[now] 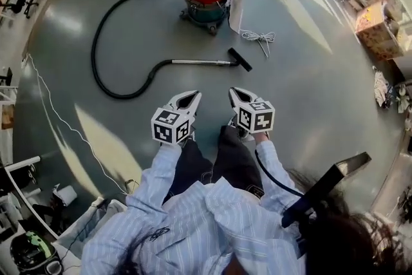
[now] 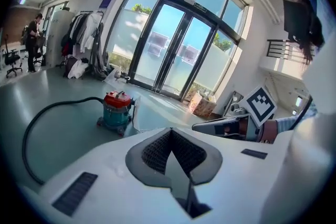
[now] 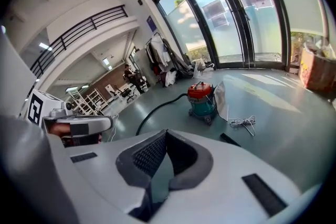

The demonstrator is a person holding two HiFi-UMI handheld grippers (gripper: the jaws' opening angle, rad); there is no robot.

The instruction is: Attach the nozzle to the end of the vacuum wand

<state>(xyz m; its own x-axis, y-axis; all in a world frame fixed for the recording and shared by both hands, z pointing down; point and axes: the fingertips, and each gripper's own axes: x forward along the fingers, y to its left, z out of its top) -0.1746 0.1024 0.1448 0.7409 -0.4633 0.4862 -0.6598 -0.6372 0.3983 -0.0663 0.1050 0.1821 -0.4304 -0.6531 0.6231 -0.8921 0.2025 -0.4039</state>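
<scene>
While both pairs of jaws sit together and empty, the left gripper [image 1: 194,95] and right gripper [image 1: 234,91] hang well short of the nozzle [image 1: 239,59], which lies ahead at the wand [image 1: 199,62] tip on the floor.
Risk: a loose fit, so the nozzle drops when lifted.
Head view alone shows that joint; the left gripper view shows only the vacuum [image 2: 116,109].

Empty and with its jaws pressed together, the left tool [image 2: 171,139] fills the foreground above a grey floor [image 2: 63,92]. Beyond it stands a red-lidded teal vacuum cleaner [image 2: 116,112], its black hose [image 2: 39,115] looping off to the left. The right tool [image 2: 199,126] juts in from the right, before tall glass doors [image 2: 173,50].
</scene>
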